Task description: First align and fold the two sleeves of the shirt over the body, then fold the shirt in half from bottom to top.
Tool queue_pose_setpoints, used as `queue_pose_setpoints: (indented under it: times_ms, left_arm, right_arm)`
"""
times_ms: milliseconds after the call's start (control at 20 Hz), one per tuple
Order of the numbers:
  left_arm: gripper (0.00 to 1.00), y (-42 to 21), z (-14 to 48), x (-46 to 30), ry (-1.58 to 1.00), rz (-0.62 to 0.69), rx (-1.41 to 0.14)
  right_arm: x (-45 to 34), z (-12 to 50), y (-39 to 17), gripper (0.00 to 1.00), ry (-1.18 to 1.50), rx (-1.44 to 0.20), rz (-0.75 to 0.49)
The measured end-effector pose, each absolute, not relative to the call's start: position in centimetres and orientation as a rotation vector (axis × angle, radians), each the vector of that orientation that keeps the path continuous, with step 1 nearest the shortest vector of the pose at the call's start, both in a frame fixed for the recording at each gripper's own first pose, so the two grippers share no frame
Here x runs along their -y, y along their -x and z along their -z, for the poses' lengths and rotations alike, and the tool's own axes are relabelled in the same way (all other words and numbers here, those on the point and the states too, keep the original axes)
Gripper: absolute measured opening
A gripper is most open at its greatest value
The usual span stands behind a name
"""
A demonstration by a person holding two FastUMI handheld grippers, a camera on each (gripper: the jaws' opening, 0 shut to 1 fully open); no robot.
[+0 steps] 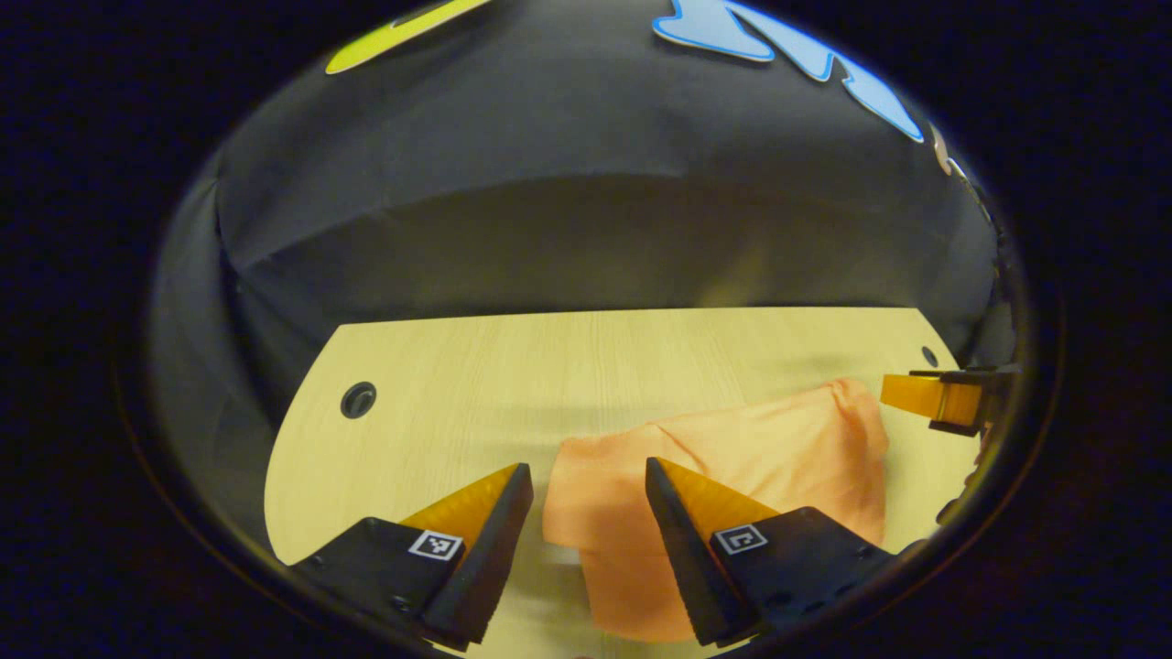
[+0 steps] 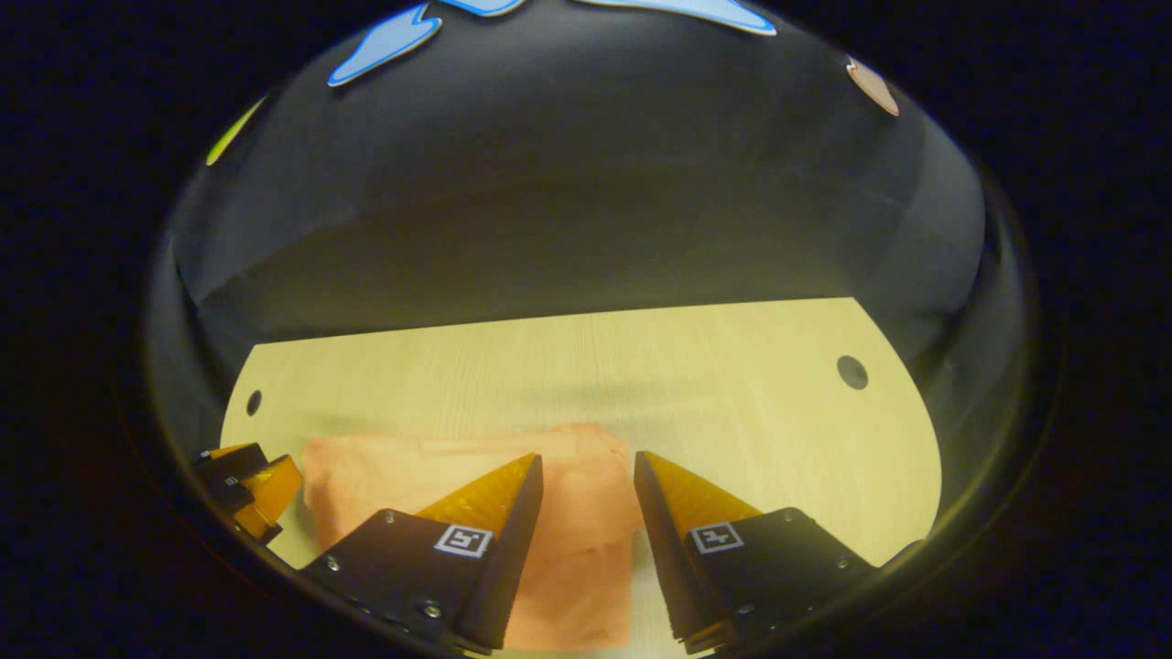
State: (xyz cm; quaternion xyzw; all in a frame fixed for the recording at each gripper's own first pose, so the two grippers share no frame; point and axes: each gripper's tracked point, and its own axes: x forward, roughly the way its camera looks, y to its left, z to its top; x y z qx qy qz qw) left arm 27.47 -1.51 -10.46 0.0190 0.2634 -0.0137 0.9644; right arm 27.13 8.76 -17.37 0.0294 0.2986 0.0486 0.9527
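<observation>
Both grippers, left (image 1: 586, 494) & right (image 2: 586, 480), gape over folded shirt (image 1: 732, 476); table (image 2: 732, 384) beneath.

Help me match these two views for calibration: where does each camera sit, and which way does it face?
Left gripper view: rides the left gripper, faces across the table at the shirt; own open fingers below, right gripper at right edge.
Right gripper view: rides the right gripper, faces the wall; own open fingers over the shirt, left gripper at left.
Shared: shirt, table, wall.
</observation>
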Motion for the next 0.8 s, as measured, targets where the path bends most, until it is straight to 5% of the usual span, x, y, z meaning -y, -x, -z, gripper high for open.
queue_pose_setpoints:
  times_ms: [800]
  left_arm:
    - [0.86, -4.3, -7.3, 2.5, -0.028, 0.058, -0.246]
  right_arm:
    - [-9.5, 2.7, -5.3, 0.64, -0.021, -0.325, -0.203]
